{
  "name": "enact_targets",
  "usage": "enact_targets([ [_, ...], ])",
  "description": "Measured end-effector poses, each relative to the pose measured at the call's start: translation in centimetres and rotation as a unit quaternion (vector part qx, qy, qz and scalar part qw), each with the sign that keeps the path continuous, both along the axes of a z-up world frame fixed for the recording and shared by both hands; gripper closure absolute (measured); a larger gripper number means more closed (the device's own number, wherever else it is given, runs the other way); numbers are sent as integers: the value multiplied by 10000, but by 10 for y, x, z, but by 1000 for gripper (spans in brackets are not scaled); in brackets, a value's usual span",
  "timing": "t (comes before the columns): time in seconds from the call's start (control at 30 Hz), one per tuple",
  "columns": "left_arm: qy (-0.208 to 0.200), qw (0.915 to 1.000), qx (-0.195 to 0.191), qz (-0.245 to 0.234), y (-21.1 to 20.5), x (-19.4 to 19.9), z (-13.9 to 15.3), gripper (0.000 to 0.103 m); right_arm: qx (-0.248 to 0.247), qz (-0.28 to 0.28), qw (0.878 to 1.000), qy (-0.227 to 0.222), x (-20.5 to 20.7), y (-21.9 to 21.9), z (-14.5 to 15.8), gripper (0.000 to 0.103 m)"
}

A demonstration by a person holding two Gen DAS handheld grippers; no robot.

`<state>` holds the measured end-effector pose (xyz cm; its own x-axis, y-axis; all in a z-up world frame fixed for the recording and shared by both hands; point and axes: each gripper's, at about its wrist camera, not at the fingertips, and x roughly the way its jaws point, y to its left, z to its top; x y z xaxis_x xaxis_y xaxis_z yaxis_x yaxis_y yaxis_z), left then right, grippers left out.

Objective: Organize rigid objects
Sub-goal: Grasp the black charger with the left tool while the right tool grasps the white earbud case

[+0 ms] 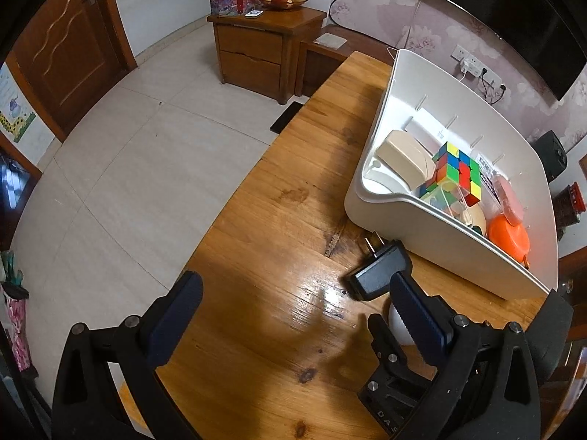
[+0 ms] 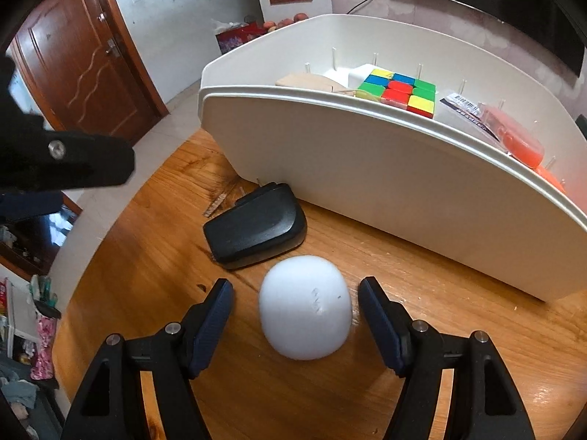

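A lived-in room with pale floor tiles, a brown door and floral wallpaper surrounds a varnished wooden counter (image 2: 367,256) whose glossy boards reflect the light. A white plastic bin (image 2: 367,168) sits toward the counter's far side, its tall curved wall keeping the collected pieces together: a multicoloured puzzle cube (image 2: 400,90), a beige block (image 1: 403,159), an orange round item (image 1: 508,236) and a packaged pink-orange item (image 2: 513,135) are inside. Two things remain outside on the counter, just beside the bin's near wall: a black plug adapter (image 2: 256,229), prongs pointing toward the bin, and a white rounded egg-like case (image 2: 306,317) close in front of it. The right tool (image 2: 295,311) is low over the counter with its fingers spread wide, one on each side of the white case and not touching it, holding nothing; this placement suggests the case is the next piece to be gripped and lifted over the wall. The left tool (image 1: 293,302) hangs off to the side, also spread wide and holding nothing, its right finger (image 1: 414,304) near the adapter, apparently out of the other's way. Closing evenly on the smooth, rounded case would likely matter, since it could slip.
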<state>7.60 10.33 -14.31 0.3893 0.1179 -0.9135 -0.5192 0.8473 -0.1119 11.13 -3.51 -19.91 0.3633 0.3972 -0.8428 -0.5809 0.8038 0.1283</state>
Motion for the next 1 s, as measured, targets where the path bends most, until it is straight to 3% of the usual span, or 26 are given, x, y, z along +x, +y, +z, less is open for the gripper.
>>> enact_targets([
  [0.17,63,10000,14,-14,-1,0,-4,2,-53,277,9994,-220,-10,-8,-1,33],
  [0.23,96,10000,13,-9,-2,0,-6,2,-73,409,9985,-351,-16,-12,0,52],
  [0.27,119,9999,5,-3,-2,0,-7,2,-81,461,9982,-364,-17,-13,0,53],
  [0.5,244,9997,63,28,-12,3,-17,2,-234,435,9978,-450,-29,-37,1,53],
  [0.7,299,9991,255,137,-33,16,-33,2,-97,64,9994,-328,-44,-82,1,53],
  [0.87,291,9972,481,490,-47,28,-50,1,26,-314,9992,-255,-53,-121,1,53],
  [1.0,50,9937,720,853,-57,34,-51,0,206,-535,9982,-184,-60,-138,0,53],
])
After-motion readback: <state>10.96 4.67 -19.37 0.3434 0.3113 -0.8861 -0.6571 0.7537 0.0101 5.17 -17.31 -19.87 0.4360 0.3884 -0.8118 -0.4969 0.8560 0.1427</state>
